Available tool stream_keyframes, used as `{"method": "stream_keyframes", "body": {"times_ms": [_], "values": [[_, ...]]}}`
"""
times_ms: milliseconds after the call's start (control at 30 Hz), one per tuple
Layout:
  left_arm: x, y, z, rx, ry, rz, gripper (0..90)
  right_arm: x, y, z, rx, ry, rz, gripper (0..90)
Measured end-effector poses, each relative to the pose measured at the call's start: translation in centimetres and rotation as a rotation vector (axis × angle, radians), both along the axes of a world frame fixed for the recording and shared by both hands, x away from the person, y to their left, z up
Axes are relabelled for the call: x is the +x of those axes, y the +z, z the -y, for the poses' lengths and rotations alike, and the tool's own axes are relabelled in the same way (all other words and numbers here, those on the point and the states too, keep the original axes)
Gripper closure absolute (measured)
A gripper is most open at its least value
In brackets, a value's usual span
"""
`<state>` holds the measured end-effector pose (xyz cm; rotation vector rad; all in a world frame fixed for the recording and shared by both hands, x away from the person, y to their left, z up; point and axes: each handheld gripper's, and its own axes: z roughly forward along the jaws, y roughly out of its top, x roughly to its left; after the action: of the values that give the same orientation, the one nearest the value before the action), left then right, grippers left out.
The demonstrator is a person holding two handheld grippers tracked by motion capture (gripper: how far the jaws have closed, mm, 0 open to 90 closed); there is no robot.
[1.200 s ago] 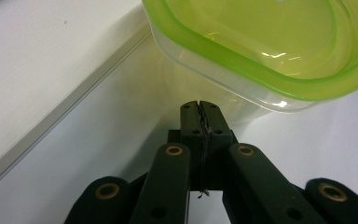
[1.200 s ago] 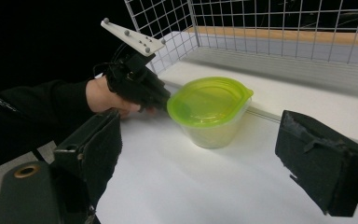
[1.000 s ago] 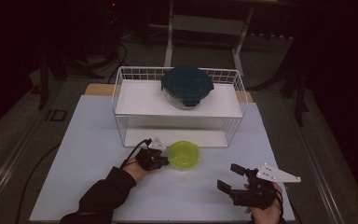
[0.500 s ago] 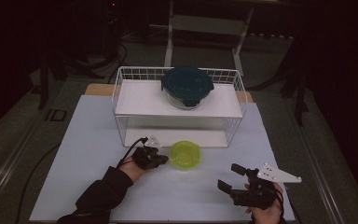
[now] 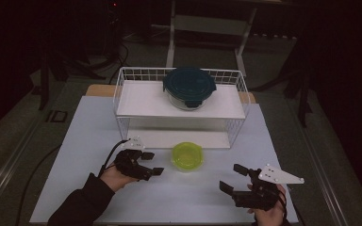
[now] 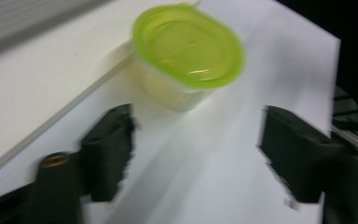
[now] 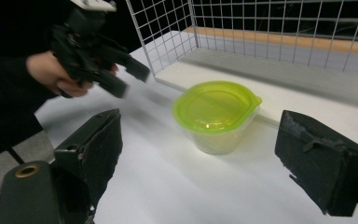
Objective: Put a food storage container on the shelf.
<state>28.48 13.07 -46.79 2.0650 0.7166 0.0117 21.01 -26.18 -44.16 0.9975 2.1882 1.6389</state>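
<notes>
The green-lidded container (image 5: 187,156) is set upright on the white surface (image 5: 89,136), near the middle of its width, just in front of the lower shelf of the wire rack (image 5: 122,89). The left gripper (image 5: 152,163) is seen just beside it, apart from it, its jaws having just been opening with nothing between them. The right gripper (image 5: 234,178) is held spread and empty toward the near right corner.

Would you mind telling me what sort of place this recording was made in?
Probably a lab or recording workspace, not a home kitchen: a table under a plain white sheet, a white wire shelf rack staged with food containers, cables on the dark floor.
</notes>
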Motion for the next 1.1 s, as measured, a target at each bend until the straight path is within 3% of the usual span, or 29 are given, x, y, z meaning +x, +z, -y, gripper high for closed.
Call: {"method": "stream_keyframes", "body": {"times_ms": [233, 433, 533, 633, 767, 967, 1100], "values": [[-0.9, 2.4, 0.8, -0.048, 0.019, 0.029, 3.0, 0.8, 0.6, -0.3, -0.017, 0.001, 0.024, 14.4], [-0.3, 3.1, 1.3, -0.118, 0.074, 0.024, 2.0, 2.7, 0.8, -0.6, -0.024, -0.009, -0.034, 13.4], [0.0, 3.1, 1.6, -0.124, 0.095, 0.014, 2.0, 3.8, 0.7, -1.0, -0.026, -0.017, -0.058, 12.4], [0.5, 2.9, 2.1, -0.124, 0.085, -0.027, 2.2, 4.7, 0.5, -1.3, -0.005, -0.046, -0.075, 11.4], [1.1, 2.4, 2.8, -0.127, 0.088, -0.044, 2.2, 6.2, 0.0, -1.8, 0.003, -0.034, -0.135, 11.6], [2.3, 1.2, 3.5, -0.197, 0.097, -0.086, 2.3, 8.4, -1.0, -2.3, 0.01, -0.04, -0.22, 13.7], [3.1, 0.1, 4.1, -0.171, 0.106, -0.137, 2.3, 9.9, -1.6, -2.8, 0.003, -0.044, -0.276, 15.7]]}}
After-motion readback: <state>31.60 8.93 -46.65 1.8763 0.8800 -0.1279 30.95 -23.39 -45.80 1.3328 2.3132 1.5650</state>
